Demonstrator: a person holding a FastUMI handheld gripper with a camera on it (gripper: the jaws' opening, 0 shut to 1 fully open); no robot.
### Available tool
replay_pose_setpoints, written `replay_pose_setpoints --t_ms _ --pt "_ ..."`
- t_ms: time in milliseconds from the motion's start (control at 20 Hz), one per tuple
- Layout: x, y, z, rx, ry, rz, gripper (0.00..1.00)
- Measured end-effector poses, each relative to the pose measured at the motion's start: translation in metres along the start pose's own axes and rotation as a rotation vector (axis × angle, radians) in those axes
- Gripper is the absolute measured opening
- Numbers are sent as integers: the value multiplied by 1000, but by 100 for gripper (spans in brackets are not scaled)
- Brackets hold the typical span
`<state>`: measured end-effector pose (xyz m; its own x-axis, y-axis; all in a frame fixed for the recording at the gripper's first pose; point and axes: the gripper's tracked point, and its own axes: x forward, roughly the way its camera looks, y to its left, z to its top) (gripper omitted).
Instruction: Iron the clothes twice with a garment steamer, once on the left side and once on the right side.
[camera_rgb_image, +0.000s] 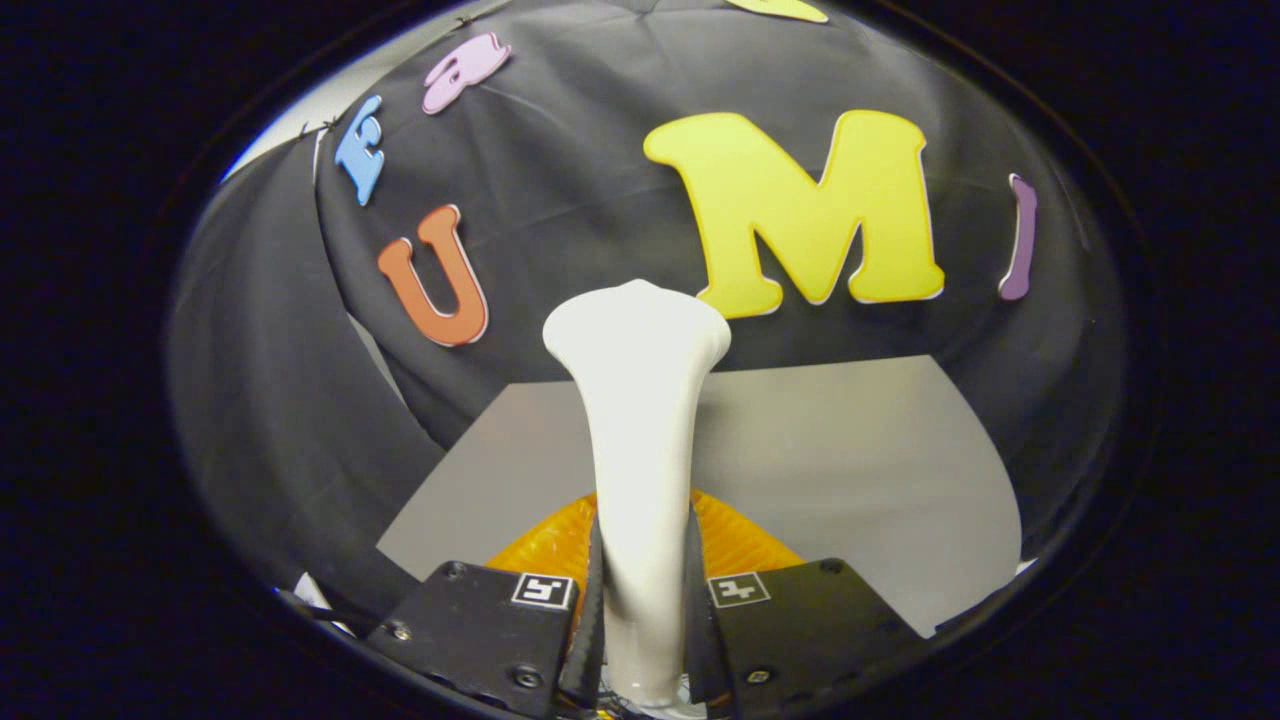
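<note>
A white garment steamer (636, 430) stands up between my fingers, its slim handle widening to a flared head at the far end. My gripper (640, 620) is shut on the steamer's handle, both fingers pressing on its sides. Under the steamer, just ahead of the fingers, lies an orange garment (740, 540) on a grey table (860, 470); most of the garment is hidden behind the fingers and the handle.
The grey table reaches back to the black cloth wall (600, 150) and to a black cloth side wall on the left. Bare table surface shows on both sides of the steamer, wider on the right.
</note>
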<state>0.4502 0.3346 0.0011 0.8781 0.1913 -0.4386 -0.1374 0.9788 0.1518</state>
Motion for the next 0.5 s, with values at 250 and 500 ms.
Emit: replay_pose_setpoints --t_ms 250,500 --pt "-65 -3 6 40 -100 26 36" --pt "-129 -41 -4 44 -184 -49 36"
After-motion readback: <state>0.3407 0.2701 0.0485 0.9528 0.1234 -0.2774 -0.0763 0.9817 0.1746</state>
